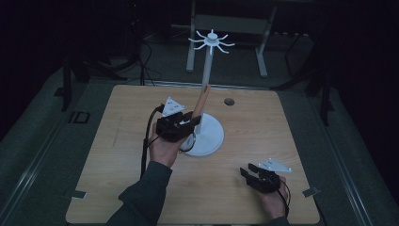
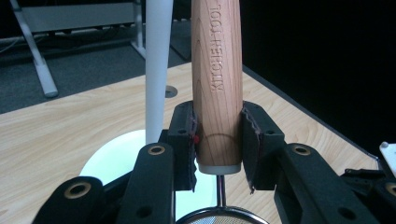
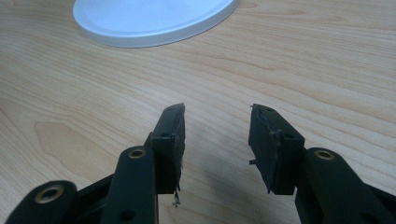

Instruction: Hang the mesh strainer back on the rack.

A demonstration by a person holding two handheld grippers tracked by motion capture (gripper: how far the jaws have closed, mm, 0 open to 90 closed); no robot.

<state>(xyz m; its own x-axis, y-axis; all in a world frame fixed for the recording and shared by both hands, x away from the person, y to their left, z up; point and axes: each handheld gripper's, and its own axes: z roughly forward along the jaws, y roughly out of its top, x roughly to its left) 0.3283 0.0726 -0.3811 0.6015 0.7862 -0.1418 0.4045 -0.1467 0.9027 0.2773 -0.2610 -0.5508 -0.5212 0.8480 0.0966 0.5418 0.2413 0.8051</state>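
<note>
Your left gripper (image 2: 218, 140) clamped on the wooden handle (image 2: 217, 70), strainer head (image 2: 219, 217) cut off below, your right gripper (image 3: 217, 144) apart, empty over the surface (image 3: 303, 70).

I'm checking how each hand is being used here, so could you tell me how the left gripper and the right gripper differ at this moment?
The left gripper is shut on a wooden handle stamped KITCHEN TOOL; the right gripper is open with nothing between its jaws.
The left gripper is raised beside the white stand, holding the handle roughly upright; the right gripper sits low over bare table, nearer the person.
Both have black jaws and a grey three-cornered plate on top.
</note>
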